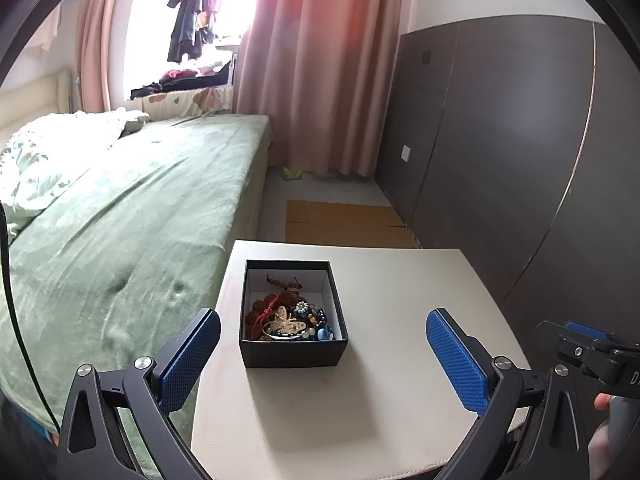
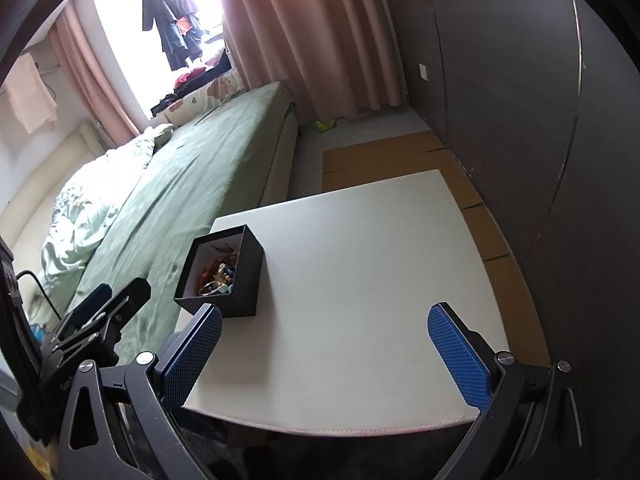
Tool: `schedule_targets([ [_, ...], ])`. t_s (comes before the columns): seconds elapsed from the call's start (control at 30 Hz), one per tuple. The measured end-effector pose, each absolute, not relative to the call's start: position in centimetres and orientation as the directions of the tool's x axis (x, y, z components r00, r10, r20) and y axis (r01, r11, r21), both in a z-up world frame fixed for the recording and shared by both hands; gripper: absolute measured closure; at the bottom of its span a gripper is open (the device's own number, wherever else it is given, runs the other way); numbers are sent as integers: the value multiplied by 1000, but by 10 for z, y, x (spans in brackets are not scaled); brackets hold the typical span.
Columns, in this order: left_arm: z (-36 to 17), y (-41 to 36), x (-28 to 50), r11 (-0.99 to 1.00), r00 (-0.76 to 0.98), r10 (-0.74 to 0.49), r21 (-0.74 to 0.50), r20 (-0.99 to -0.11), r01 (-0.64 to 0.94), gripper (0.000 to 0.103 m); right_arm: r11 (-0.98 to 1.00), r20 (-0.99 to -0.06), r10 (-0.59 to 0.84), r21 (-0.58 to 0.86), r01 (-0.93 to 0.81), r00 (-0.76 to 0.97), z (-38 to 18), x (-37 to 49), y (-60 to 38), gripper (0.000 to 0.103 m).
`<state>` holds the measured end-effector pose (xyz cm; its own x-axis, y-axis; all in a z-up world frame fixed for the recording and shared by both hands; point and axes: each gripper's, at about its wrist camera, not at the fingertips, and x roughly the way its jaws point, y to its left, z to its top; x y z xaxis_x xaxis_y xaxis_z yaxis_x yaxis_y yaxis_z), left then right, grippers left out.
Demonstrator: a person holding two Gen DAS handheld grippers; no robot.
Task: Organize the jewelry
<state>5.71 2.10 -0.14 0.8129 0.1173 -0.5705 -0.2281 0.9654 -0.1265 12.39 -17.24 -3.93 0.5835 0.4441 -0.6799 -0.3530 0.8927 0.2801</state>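
A small black open box (image 1: 294, 346) stands on the left part of a white table (image 1: 400, 300). It holds a heap of jewelry (image 1: 290, 318): bead strings, a red cord, a pale butterfly piece, blue beads. My left gripper (image 1: 324, 354) hovers just in front of the box, open, its blue pads empty. In the right wrist view the same box (image 2: 244, 284) sits to the left, with jewelry (image 2: 218, 278) inside. My right gripper (image 2: 326, 354) hangs open above the near table edge (image 2: 360, 424), to the right of the box, holding nothing.
A bed with a green cover (image 1: 132, 216) runs along the table's left side. Flat cardboard (image 1: 344, 224) lies on the floor beyond the table. A dark wardrobe wall (image 1: 500, 140) stands on the right. Pink curtains (image 1: 312, 60) hang at the back.
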Motion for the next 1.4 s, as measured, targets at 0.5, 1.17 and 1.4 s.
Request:
schedule_targets([
  [0.5,-3,22,58,964,809,116,-131,-576,-232,1,906,-695,413,245,-346,589,-41,123,-172,0],
  [1.17,-6,18,59,966,801,104,-131,-589,-222,1,908,-701,405,234,-347,587,-40,119,-171,0],
  [1.4,-6,17,59,968,804,108,-123,-585,-220,1,908,-705,406,237,-346,582,-40,119,-170,0],
])
